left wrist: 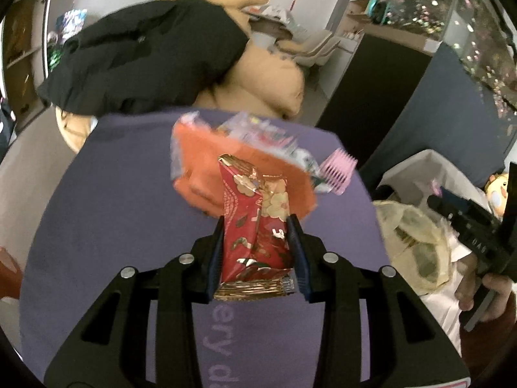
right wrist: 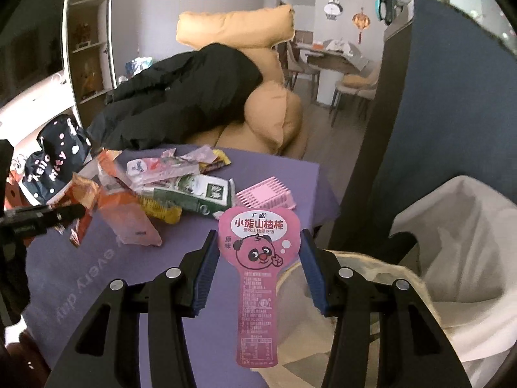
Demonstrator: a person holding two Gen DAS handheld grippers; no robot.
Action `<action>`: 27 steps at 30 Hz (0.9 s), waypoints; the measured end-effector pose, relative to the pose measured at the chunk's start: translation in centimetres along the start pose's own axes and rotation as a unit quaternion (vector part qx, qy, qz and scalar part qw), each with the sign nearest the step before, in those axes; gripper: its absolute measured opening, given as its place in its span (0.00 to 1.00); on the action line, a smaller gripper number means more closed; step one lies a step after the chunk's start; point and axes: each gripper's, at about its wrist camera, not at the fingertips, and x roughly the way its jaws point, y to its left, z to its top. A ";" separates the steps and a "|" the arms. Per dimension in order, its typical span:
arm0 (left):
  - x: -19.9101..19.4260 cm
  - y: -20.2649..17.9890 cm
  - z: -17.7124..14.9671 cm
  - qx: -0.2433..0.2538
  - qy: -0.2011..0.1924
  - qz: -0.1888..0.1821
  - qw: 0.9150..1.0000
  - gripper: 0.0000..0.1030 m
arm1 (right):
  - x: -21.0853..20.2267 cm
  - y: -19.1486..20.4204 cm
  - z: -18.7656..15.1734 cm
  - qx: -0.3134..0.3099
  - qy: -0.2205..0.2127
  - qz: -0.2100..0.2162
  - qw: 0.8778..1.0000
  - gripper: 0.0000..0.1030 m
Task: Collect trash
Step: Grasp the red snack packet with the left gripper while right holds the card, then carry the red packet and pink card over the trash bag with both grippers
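Note:
My left gripper (left wrist: 257, 221) is shut on a red and gold snack wrapper (left wrist: 258, 249), which hangs above the purple table (left wrist: 113, 226). Under it lie an orange wrapper (left wrist: 200, 161) and other packets. In the right wrist view, my right gripper (right wrist: 258, 236) holds a pink paddle-shaped bear wrapper (right wrist: 258, 291) by its wide head, both pads against its edges, over the table's right edge. A heap of wrappers (right wrist: 168, 187) lies on the purple table (right wrist: 97, 274). The white-lined trash bin (right wrist: 468, 226) stands to the right, with crumpled beige paper (right wrist: 323, 291) in it.
A pink comb-like piece (right wrist: 268, 194) lies by the heap. Behind the table stands a tan armchair (right wrist: 274, 113) draped with a black coat (right wrist: 181, 90). A dark Hello Kitty bag (right wrist: 55, 161) sits at the left. A dark blue panel (right wrist: 420, 113) rises behind the bin.

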 end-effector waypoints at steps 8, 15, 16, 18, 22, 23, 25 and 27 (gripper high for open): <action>-1.0 -4.0 2.2 0.019 -0.026 -0.042 0.999 0.34 | -3.3 -2.6 0.1 0.022 -0.030 -0.023 0.999 0.46; -0.6 -7.7 2.5 0.046 -0.044 -0.086 0.994 0.34 | -5.9 -4.6 -0.2 0.021 -0.056 -0.054 0.997 0.46; -0.4 -8.4 2.6 0.049 -0.045 -0.090 0.994 0.34 | -6.2 -4.9 -0.4 0.022 -0.057 -0.056 0.997 0.46; -0.2 -9.6 2.8 0.054 -0.047 -0.098 0.993 0.34 | -6.6 -5.7 -0.7 0.028 -0.061 -0.059 0.996 0.46; 0.2 -12.3 3.1 0.071 -0.052 -0.110 0.990 0.34 | -7.4 -7.8 -1.8 0.046 -0.066 -0.070 0.994 0.46; 0.4 -13.2 3.1 0.078 -0.051 -0.114 0.989 0.34 | -7.5 -8.4 -2.1 0.050 -0.067 -0.073 0.994 0.46; 0.7 -14.7 3.1 0.091 -0.048 -0.117 0.988 0.34 | -7.8 -9.3 -2.5 0.058 -0.069 -0.077 0.993 0.46; 1.1 -16.3 2.9 0.104 -0.045 -0.123 0.986 0.34 | -8.1 -10.4 -3.2 0.068 -0.070 -0.082 0.992 0.46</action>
